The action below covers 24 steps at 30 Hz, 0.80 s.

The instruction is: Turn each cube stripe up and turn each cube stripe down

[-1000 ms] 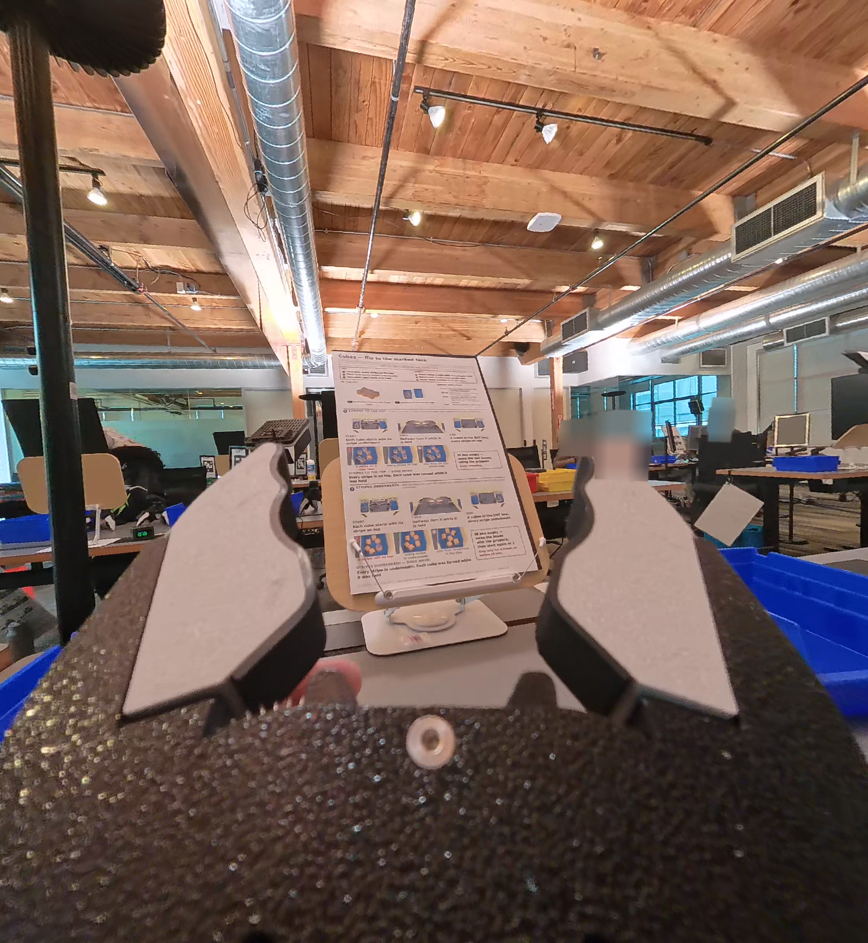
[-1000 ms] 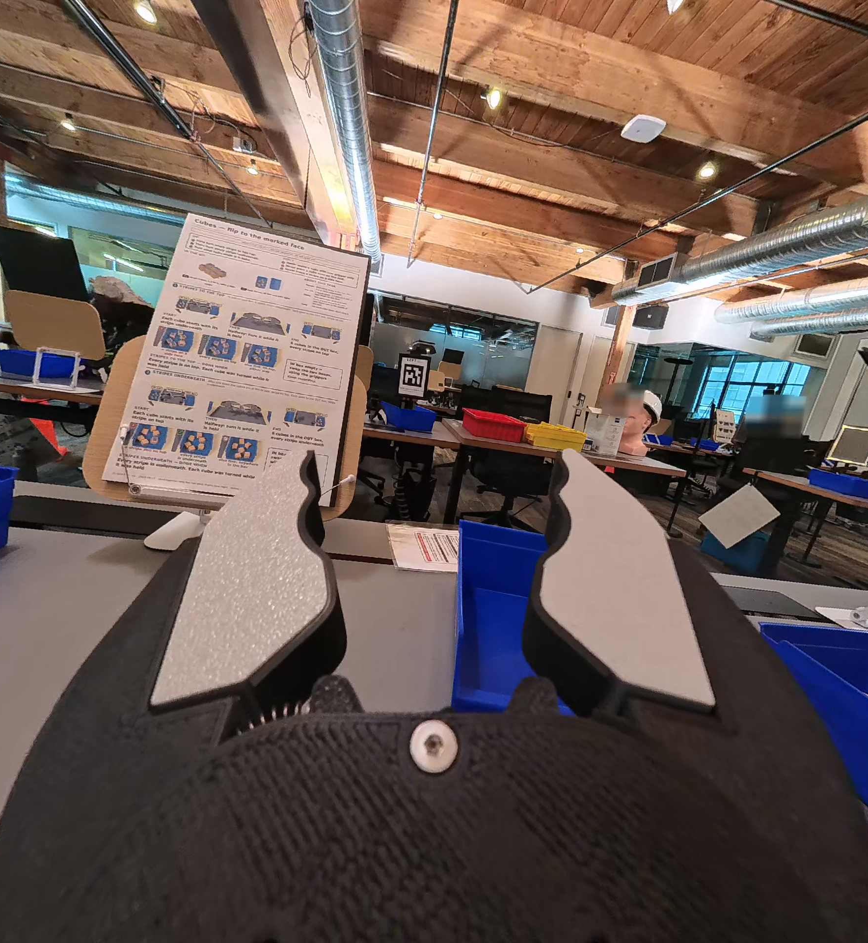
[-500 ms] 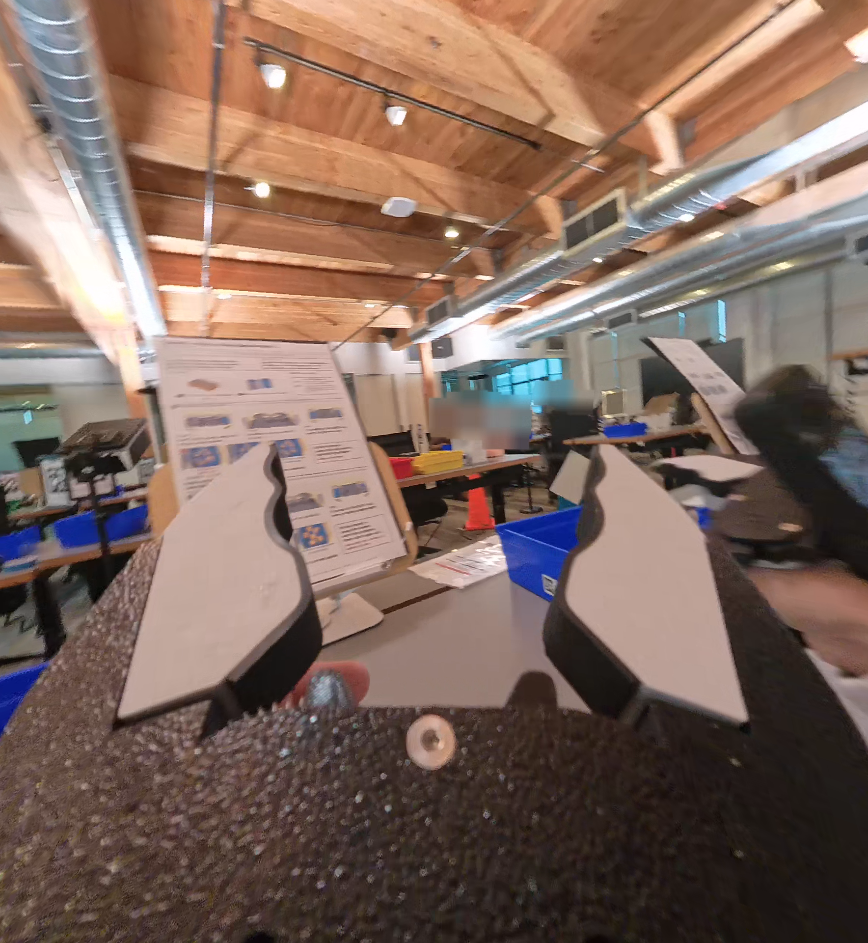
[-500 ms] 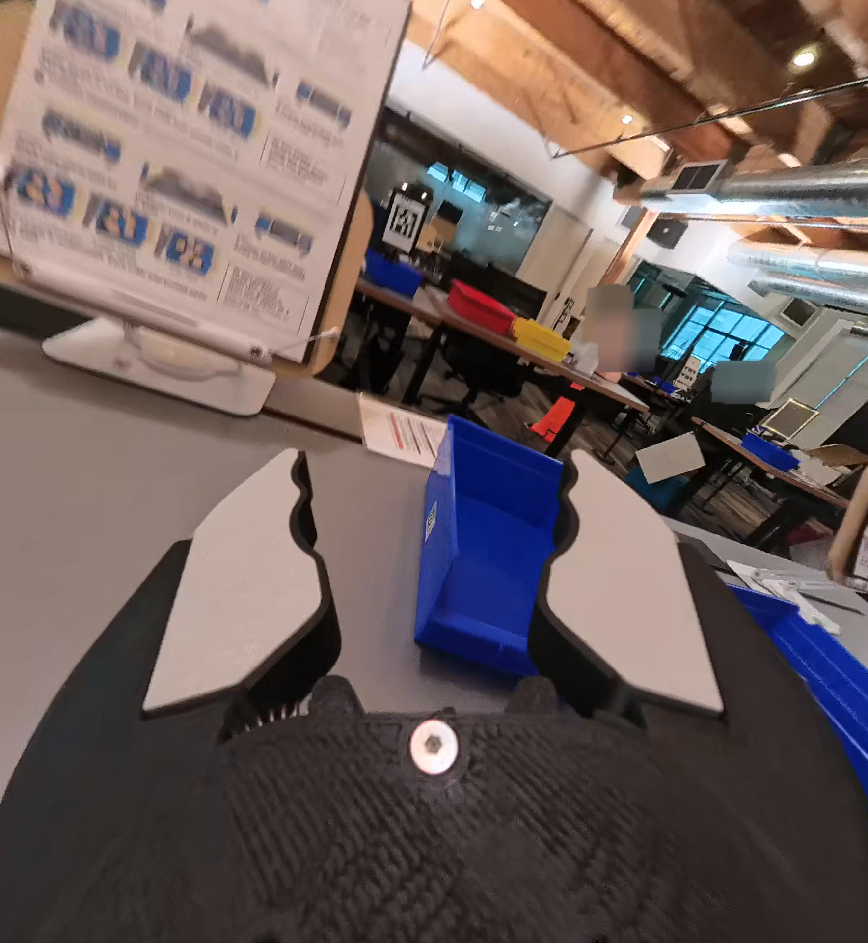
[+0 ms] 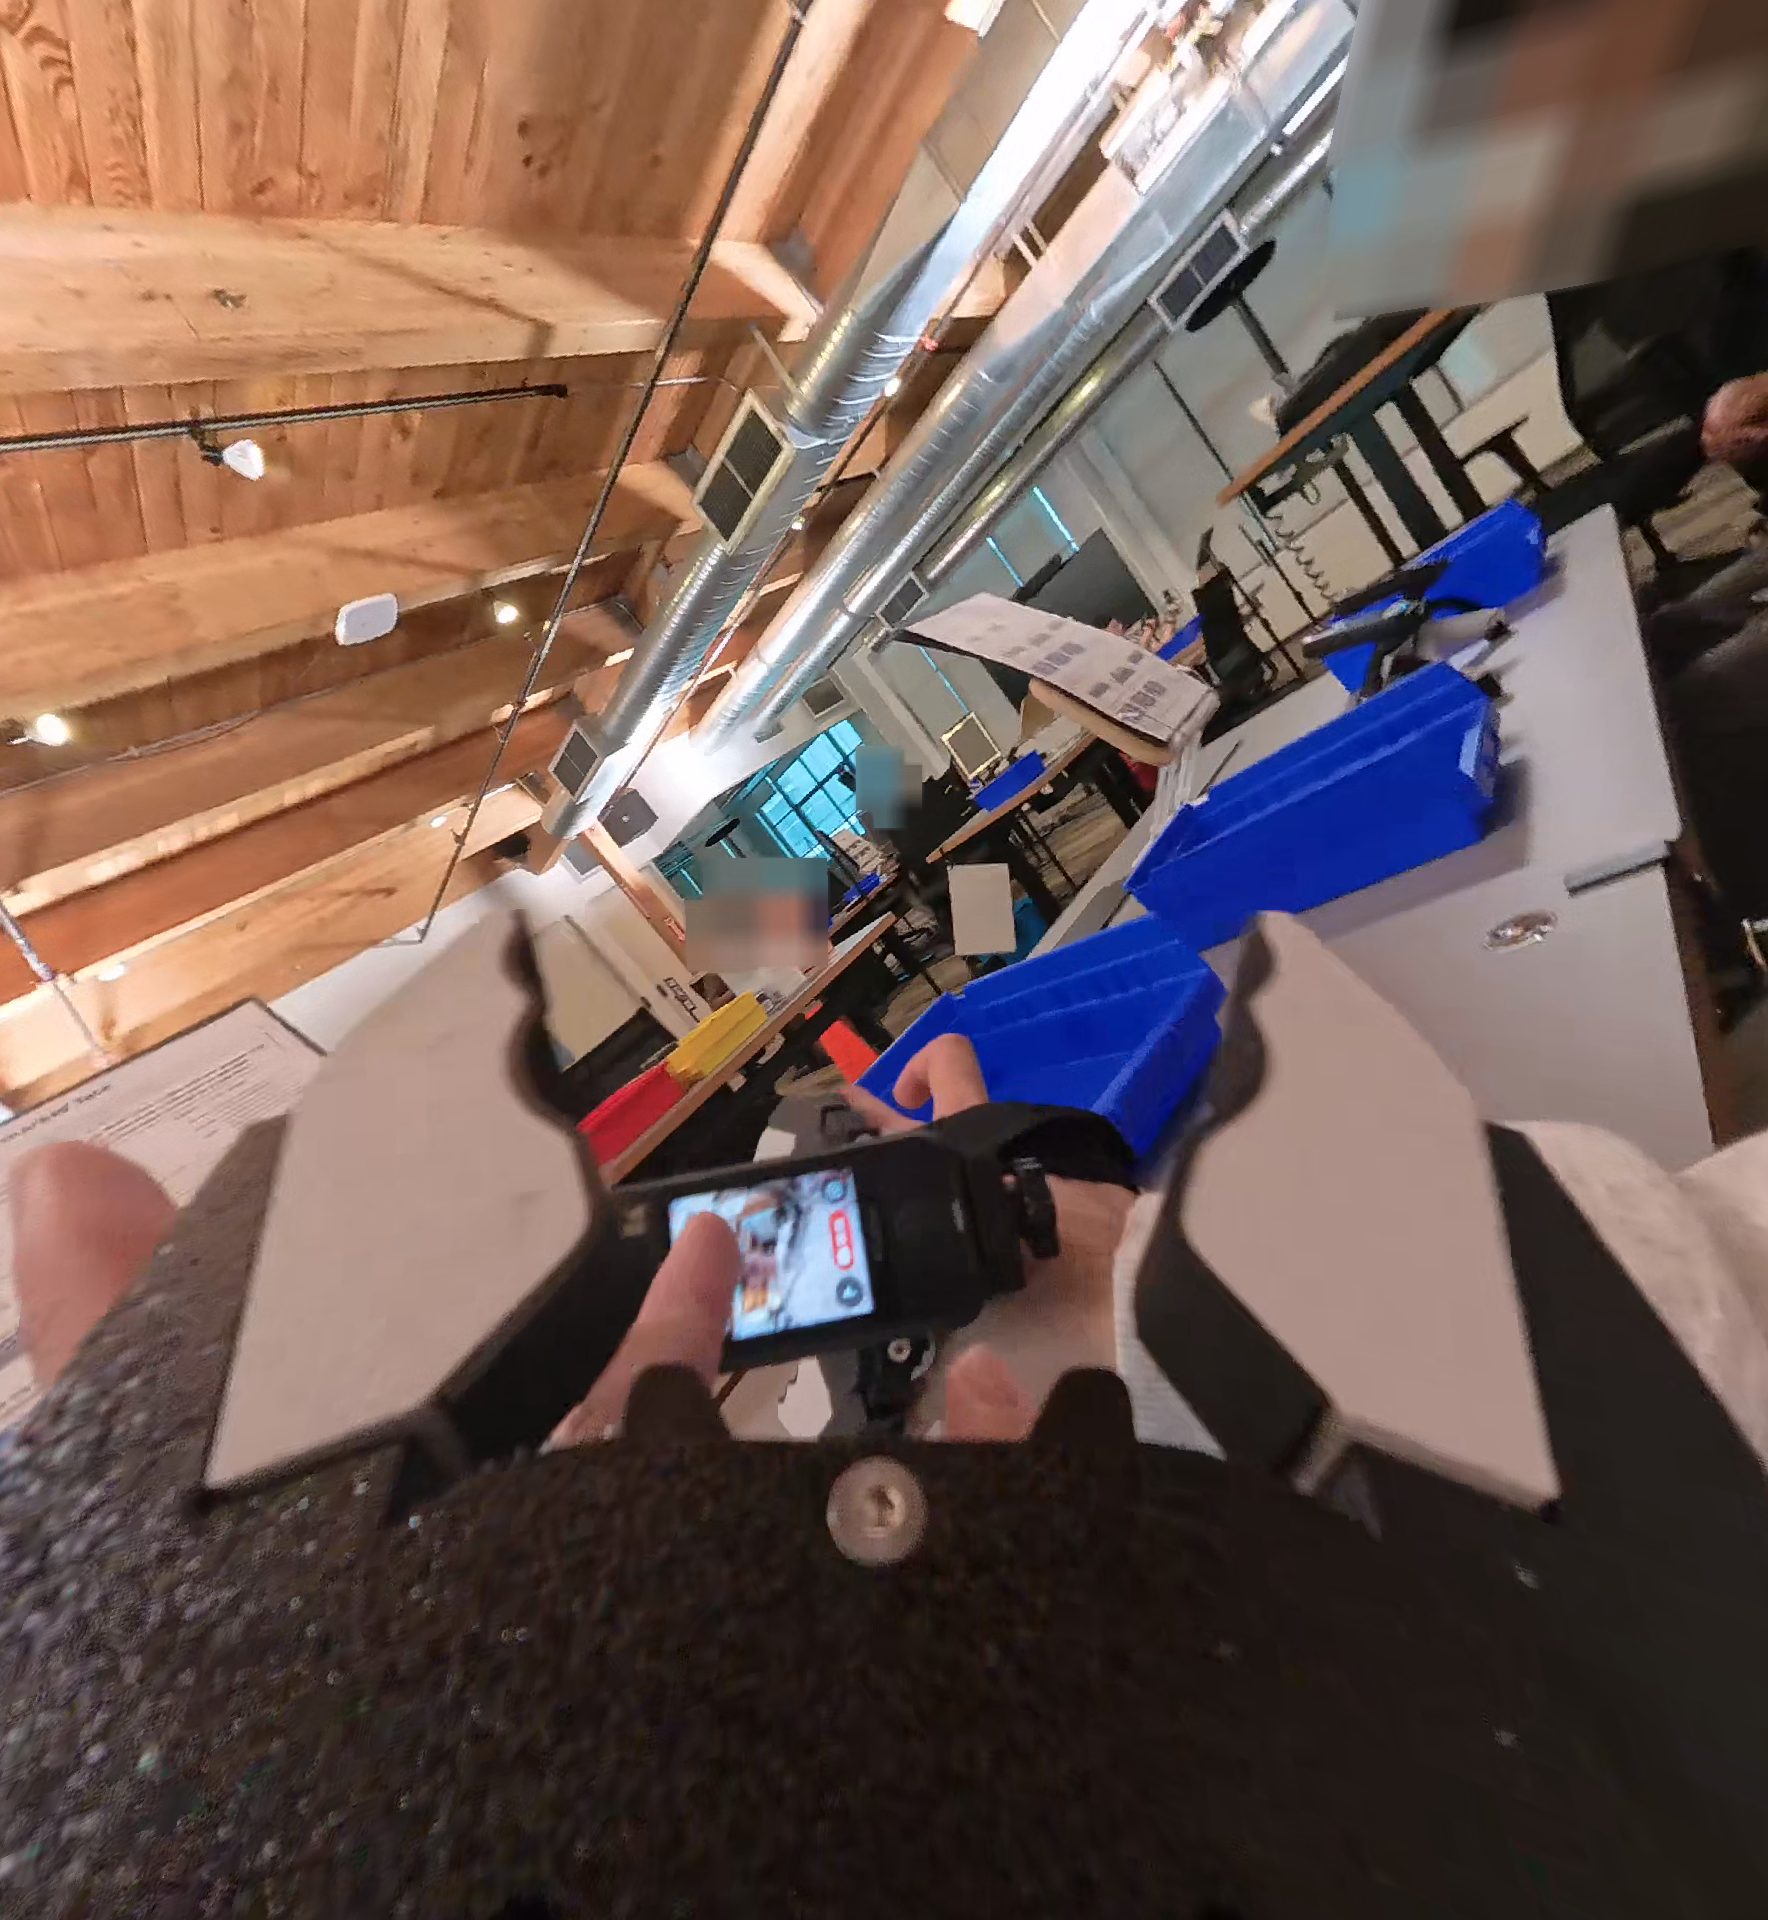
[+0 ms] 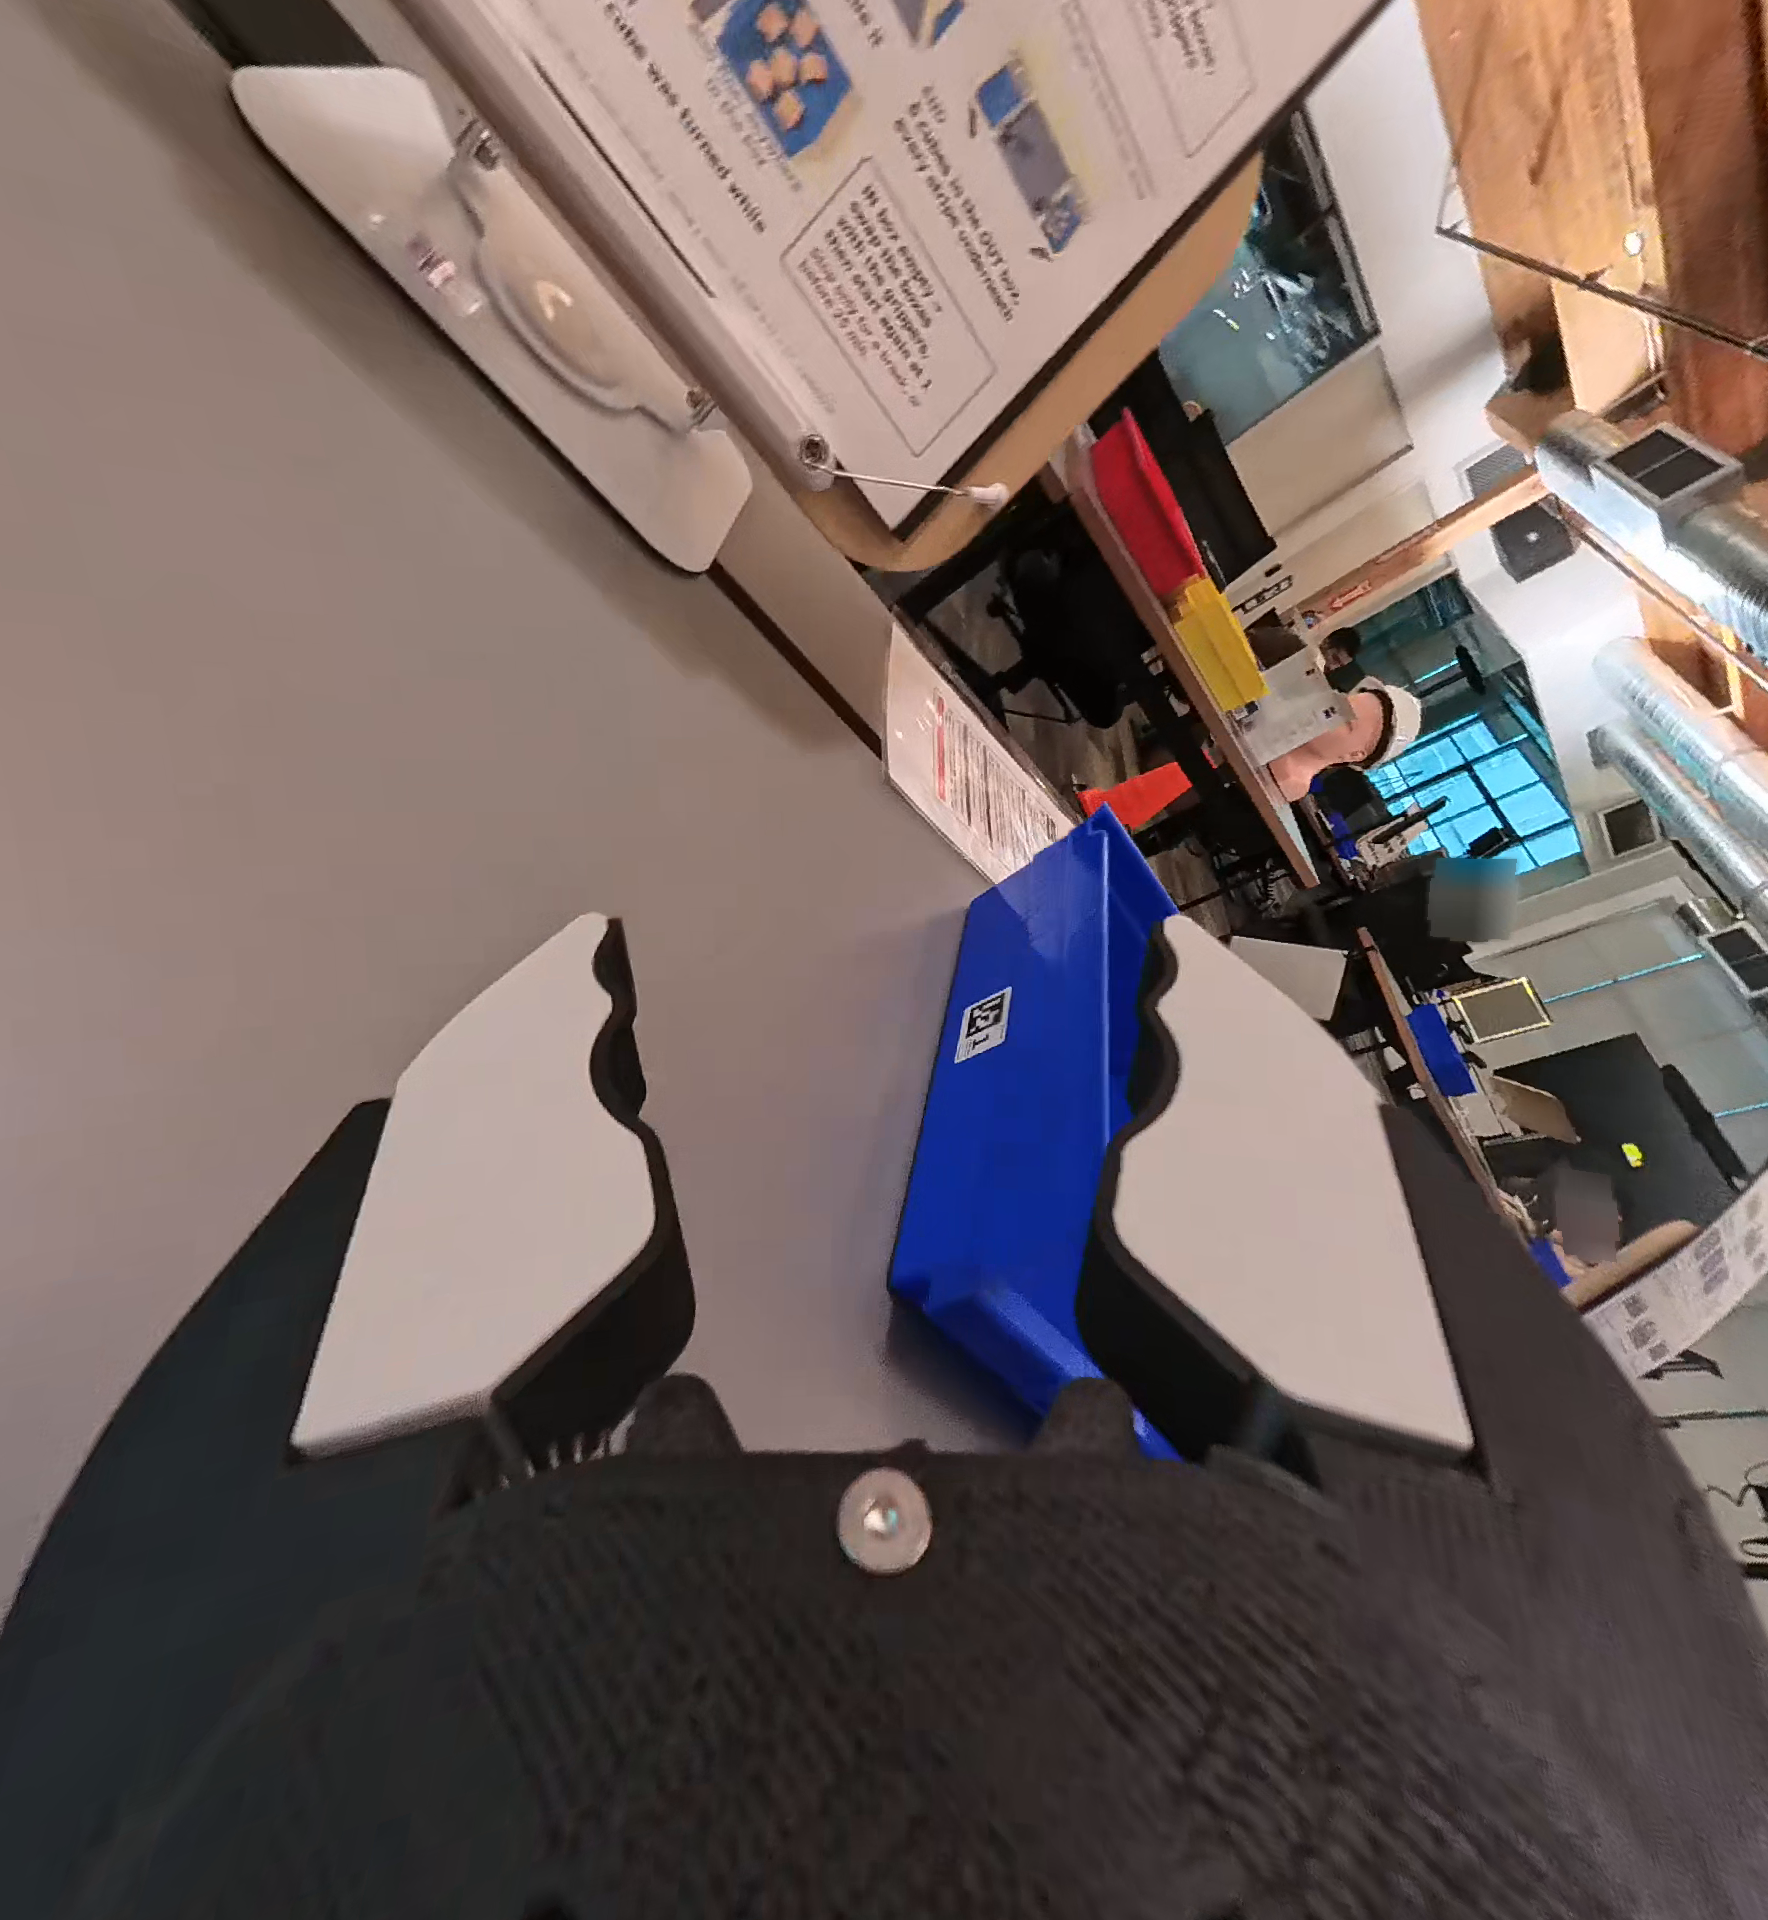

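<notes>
No cube shows in either view. My left gripper (image 5: pixel 890 935) is open and empty, tilted and raised off the table. Between its fingers I see the back of the other gripper's camera, with a lit screen (image 5: pixel 797 1268). A person's finger (image 5: pixel 688 1288) touches that screen, and a hand (image 5: pixel 937 1075) holds the handle behind it. My right gripper (image 6: pixel 885 935) is open and empty, rolled to one side low over the grey table (image 6: pixel 236 727). It points at a blue bin (image 6: pixel 1025 1091) whose inside is hidden.
An instruction sheet on a white stand (image 6: pixel 859 156) stands at the table's far side, with a paper label (image 6: pixel 973 790) at the edge. More blue bins (image 5: pixel 1327 800) sit on the table (image 5: pixel 1545 831). Other desks and people are farther back. About 25 centimeters separates my left fingertips from my right.
The left gripper has swung right and tilted toward the right gripper's camera, and a finger now rests on its screen. The right gripper has dipped toward the table and rolled. Both stay open.
</notes>
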{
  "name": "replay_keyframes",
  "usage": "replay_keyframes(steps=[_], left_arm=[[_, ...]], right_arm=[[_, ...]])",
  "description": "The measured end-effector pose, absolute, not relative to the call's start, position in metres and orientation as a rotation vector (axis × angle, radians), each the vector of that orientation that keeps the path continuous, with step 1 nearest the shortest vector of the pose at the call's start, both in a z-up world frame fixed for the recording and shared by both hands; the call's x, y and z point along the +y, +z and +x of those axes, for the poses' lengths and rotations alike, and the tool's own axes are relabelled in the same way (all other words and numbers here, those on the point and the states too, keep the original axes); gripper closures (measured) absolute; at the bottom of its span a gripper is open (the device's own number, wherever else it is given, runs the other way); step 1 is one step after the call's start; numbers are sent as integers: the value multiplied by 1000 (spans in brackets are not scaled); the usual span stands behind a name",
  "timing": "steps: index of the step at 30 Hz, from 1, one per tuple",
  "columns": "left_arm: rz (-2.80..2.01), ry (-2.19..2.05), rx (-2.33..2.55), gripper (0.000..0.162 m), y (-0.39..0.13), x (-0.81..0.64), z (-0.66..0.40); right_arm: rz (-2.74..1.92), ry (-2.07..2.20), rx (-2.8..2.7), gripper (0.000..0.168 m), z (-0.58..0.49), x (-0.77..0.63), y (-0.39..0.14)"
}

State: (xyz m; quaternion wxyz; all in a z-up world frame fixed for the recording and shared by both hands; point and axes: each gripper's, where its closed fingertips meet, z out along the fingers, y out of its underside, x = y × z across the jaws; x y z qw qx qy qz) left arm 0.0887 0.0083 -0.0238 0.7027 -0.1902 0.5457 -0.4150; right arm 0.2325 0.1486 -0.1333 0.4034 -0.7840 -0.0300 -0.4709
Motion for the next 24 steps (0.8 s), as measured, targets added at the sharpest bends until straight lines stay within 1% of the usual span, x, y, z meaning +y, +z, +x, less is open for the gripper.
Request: replay_keyframes(steps=[1, 2, 19, 24], left_arm=[[-412, -918, 1230, 36, -26, 6, 91], [-410, -924, 1237, 38, -28, 4, 92], [-482, -878, 1297, 40, -45, 11, 113], [-467, -903, 1268, 40, -37, 8, 106]], right_arm=[[-1995, -1193, -91, 75, 232, 149, -137], [-2008, -1191, -105, 75, 229, 150, -139], [-2069, -1186, -172, 75, 212, 159, -151], [-2060, -1165, -163, 75, 212, 159, -150]])
